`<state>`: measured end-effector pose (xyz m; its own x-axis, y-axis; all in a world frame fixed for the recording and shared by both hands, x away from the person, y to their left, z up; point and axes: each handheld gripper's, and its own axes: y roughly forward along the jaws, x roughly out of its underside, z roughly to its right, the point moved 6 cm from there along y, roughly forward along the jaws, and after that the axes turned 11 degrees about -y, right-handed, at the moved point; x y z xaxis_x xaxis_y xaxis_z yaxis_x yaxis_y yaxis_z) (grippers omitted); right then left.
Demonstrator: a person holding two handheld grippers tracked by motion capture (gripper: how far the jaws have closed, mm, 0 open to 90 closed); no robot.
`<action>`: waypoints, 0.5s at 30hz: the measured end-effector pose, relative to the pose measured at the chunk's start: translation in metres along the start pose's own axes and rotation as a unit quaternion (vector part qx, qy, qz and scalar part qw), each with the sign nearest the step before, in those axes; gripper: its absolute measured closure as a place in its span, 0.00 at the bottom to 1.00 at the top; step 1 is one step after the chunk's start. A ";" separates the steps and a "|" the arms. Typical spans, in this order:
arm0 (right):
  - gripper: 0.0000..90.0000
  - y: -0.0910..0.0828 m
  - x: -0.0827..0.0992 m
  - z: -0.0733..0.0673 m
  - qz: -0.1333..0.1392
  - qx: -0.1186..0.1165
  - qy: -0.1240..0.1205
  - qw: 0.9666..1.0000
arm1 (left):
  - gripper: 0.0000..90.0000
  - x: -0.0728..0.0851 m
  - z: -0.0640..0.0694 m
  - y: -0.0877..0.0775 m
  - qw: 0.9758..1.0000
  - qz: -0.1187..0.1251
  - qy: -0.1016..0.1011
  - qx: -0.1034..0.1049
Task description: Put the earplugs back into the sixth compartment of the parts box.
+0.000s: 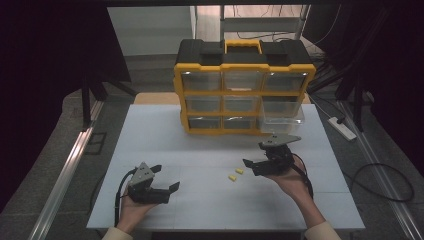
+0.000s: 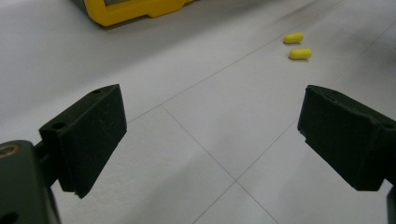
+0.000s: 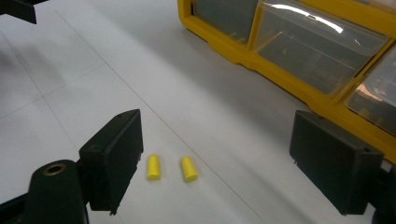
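White tabletop carries two yellow earplugs between my right hand-held gripper's wide jaws, near the organizer's pulled-out drawer, so I should lower squarely over one, my left hand-held gripper idling wide.

The person's forearms are coming in from the bottom edge of the high view, both in light sleeves. The left hand is gripping the left gripper from beneath, keeping it low and pointing to the right, its jaws standing wide apart. The right hand is cradling the right gripper farther forward, aiming it leftward, with its jaws likewise spread wide and holding nothing.
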<state>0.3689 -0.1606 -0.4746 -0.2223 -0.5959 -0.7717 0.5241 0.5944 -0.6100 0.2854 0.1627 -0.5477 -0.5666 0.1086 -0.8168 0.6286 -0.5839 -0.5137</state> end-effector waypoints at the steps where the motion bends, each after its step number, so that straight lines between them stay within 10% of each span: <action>1: 0.20 0.001 -0.001 0.000 -0.002 -0.001 -0.001 1.000 | 0.09 0.000 0.000 0.000 1.000 0.000 0.000 0.000; 15: 0.20 0.029 -0.007 -0.004 -0.043 -0.015 -0.014 0.999 | 0.09 0.001 0.001 0.001 1.000 -0.002 0.002 0.002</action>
<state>0.3826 -0.1369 -0.4881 -0.2424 -0.6598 -0.7113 0.4796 0.5558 -0.6790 0.2854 0.1610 -0.5486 -0.5676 0.1147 -0.8153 0.6234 -0.5870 -0.5165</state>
